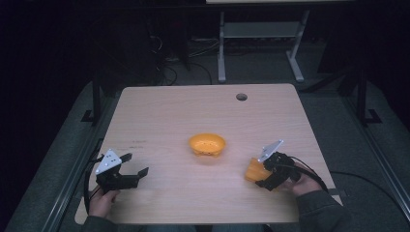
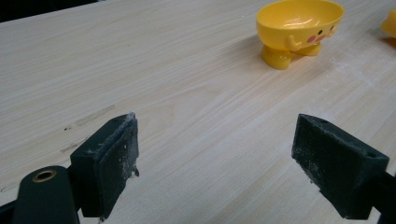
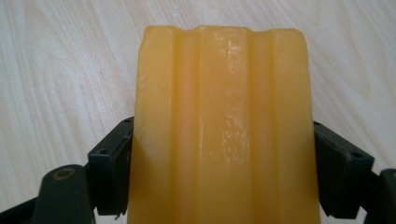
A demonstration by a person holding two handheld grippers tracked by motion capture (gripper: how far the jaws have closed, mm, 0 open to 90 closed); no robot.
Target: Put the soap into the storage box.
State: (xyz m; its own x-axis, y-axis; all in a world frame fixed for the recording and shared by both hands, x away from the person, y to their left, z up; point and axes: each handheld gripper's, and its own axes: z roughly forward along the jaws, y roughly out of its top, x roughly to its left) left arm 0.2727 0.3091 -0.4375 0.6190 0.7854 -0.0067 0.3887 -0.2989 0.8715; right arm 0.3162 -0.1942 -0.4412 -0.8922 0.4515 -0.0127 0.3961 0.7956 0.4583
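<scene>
Jaws of our right gripper pinch a ribbed orange block lengthwise, its long axis running straight out from them. The yellow footed bowl sits mid-tabletop, nearer this hand. Our left gripper hangs spread, empty.

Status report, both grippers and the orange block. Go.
Left gripper open, empty, low over the table. Right gripper shut on the orange block. Yellow bowl at table centre, nothing between block and bowl.
</scene>
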